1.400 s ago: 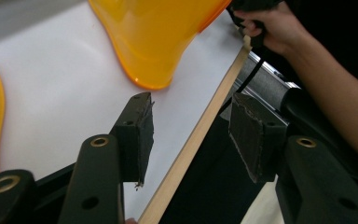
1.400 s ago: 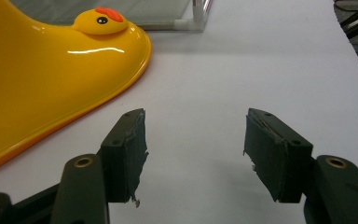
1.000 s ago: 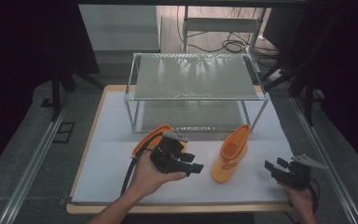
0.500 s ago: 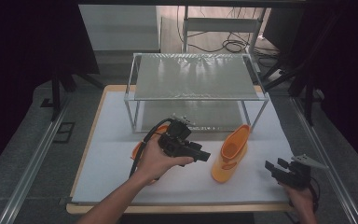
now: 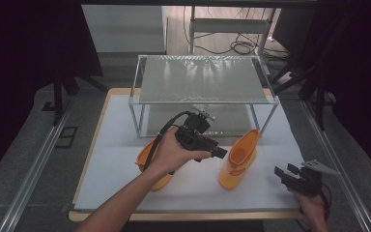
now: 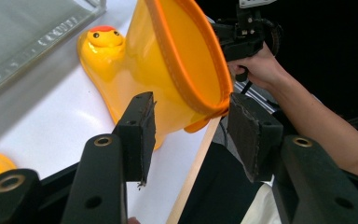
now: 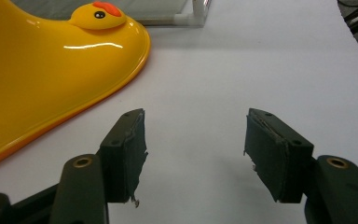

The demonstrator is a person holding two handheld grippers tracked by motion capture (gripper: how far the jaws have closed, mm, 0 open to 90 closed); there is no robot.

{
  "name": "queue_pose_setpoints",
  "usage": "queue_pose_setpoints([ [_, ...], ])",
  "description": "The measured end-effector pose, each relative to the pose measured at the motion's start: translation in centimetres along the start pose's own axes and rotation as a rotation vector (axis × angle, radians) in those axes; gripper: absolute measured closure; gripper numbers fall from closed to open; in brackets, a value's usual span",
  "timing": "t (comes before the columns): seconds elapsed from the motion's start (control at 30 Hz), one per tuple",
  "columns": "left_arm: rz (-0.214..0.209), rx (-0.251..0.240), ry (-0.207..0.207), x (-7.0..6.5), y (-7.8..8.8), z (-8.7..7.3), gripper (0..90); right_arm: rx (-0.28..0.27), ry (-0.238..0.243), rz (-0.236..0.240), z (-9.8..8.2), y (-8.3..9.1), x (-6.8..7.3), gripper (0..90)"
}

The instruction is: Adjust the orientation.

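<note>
Overhead plus two close boot (image 5: 237, 160) views

left boot (image 5: 147, 153) mostly hidden behind hand (image 5: 174, 152)

**Quick count of what's on the table**

Two yellow duck boots: one standing (image 5: 239, 159), the other (image 5: 149, 157) partly behind the left hand. One glass-topped shelf rack (image 5: 200, 79). Two handheld grippers, left (image 5: 220, 152) and right (image 5: 283, 173). One white mat (image 5: 116, 125).

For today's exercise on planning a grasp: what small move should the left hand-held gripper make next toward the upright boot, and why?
Probably ease the left hand-held gripper forward so its open jaws straddle the rim of the upright boot, then close. In the left gripper view the orange rim sits just beyond the pads, touching neither, so nothing is gripped. The right hand-held gripper waits open, apart from the boot.
</note>
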State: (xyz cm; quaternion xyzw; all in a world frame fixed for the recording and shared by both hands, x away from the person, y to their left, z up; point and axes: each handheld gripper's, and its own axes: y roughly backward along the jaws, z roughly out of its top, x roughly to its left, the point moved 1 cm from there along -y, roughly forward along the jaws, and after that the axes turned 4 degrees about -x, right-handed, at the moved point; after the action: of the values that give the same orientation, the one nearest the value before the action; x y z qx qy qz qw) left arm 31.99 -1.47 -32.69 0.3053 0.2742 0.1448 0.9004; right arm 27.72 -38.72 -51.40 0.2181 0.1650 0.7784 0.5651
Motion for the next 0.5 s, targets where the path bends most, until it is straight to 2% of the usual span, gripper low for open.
queue_pose_setpoints([
  [0.1,-0.008,0.017,0.001,0.0,-0.6,0.7,52.0,0.001,0.001,0.0,0.0,0.0,0.0,37.7],
  [0.4,0.009,0.072,-0.007,0.2,-2.6,2.4,51.9,0.002,-0.002,0.0,0.1,0.2,-0.1,37.7],
  [0.5,0.013,0.093,-0.003,0.2,-3.7,3.1,51.9,0.001,-0.001,0.003,0.0,0.1,-0.1,37.7],
])
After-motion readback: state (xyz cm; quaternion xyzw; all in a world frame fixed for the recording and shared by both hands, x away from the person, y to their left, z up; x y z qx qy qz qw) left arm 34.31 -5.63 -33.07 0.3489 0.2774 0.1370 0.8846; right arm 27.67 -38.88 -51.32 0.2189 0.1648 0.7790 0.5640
